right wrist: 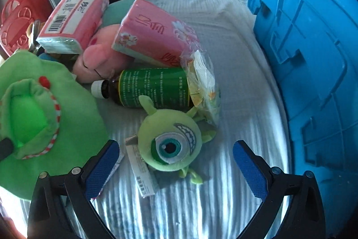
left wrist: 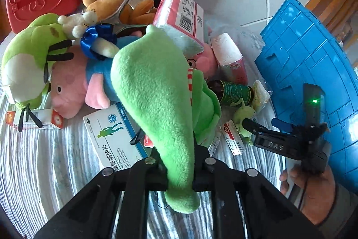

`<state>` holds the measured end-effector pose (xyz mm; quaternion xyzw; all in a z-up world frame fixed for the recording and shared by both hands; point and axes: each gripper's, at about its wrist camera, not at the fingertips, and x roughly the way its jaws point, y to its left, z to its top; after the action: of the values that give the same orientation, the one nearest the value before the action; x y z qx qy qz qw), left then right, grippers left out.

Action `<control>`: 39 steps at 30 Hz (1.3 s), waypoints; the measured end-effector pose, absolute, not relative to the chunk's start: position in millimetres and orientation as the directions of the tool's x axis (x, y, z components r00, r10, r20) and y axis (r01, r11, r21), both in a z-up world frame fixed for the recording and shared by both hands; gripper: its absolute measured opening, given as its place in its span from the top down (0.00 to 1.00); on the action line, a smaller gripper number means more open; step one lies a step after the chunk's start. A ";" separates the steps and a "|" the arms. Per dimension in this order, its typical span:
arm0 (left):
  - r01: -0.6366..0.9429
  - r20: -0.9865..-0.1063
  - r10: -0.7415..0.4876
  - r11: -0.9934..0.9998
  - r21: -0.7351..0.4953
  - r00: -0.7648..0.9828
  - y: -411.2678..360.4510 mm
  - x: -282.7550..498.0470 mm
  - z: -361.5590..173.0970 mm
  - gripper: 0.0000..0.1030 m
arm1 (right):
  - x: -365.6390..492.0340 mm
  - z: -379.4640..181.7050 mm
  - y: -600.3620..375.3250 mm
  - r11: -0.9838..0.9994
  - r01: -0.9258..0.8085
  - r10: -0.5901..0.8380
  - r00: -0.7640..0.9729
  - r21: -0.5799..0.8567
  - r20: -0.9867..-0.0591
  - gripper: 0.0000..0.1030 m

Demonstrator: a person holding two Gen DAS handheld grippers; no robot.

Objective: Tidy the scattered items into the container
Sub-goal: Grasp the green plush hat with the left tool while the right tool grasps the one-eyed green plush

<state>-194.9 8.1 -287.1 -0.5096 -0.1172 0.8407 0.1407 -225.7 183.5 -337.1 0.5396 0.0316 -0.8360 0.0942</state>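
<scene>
The left hand-held gripper (left wrist: 180, 174) is clamped on a limb of the green plush toy (left wrist: 152, 86), which lies on the heap on the striped bed cover (left wrist: 44, 160). The right hand-held gripper (right wrist: 176, 162) gapes wide around the one-eyed plush ball (right wrist: 171, 145), not touching it. Grasping is in hand; next, I judge, the green toy must be lifted across to the blue container (left wrist: 313, 64) at the right.

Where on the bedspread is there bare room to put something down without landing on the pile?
The clearest patch is the bedspread strip between the pink tissue pack and the blue crate, running down past the one-eyed green plush. Left of it is crowded: the green bottle, plush toys and boxes overlap.
</scene>
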 end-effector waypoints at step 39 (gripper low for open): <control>-0.080 -0.779 0.334 -0.935 -0.346 -0.530 -58.7 -112.6 -218.8 0.89 | -154.5 -248.7 154.9 -0.919 0.360 -0.312 -0.415 0.161 -0.855 0.37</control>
<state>-112.6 -58.7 -218.8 -0.4696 -0.1350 0.8643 0.1196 -154.5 154.9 -248.7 0.5028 0.0236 -0.8407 0.1998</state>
